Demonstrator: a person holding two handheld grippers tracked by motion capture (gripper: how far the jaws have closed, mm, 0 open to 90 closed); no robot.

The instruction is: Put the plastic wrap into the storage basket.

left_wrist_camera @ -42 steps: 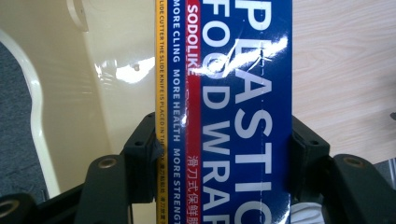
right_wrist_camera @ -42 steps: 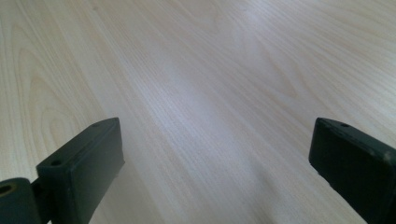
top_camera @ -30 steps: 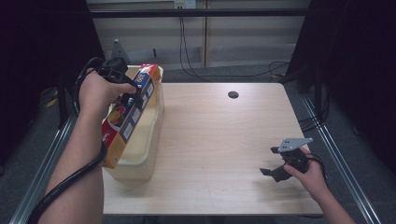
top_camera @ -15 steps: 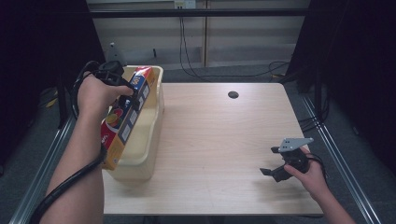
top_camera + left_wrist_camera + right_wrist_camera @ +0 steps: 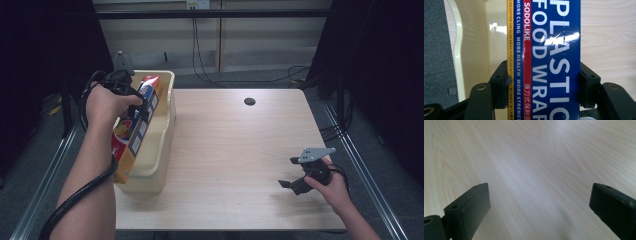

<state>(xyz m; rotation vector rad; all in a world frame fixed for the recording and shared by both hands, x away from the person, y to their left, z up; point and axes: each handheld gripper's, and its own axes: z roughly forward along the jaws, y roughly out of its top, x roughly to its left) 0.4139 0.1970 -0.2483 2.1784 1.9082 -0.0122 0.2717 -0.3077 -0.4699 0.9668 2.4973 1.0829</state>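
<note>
Half wrap box (image 5: 134, 131) behind L arm (image 5: 92, 165)

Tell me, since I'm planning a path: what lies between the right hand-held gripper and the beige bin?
Only bare wooden table separates the right hand-held gripper from the bin, as the high view shows.

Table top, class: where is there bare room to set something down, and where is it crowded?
Free: the wood between the cream bin, the cable hole and the right hand-held gripper. Crowded: the left edge, where the left hand-held gripper holds the food wrap box in the bin.
</note>
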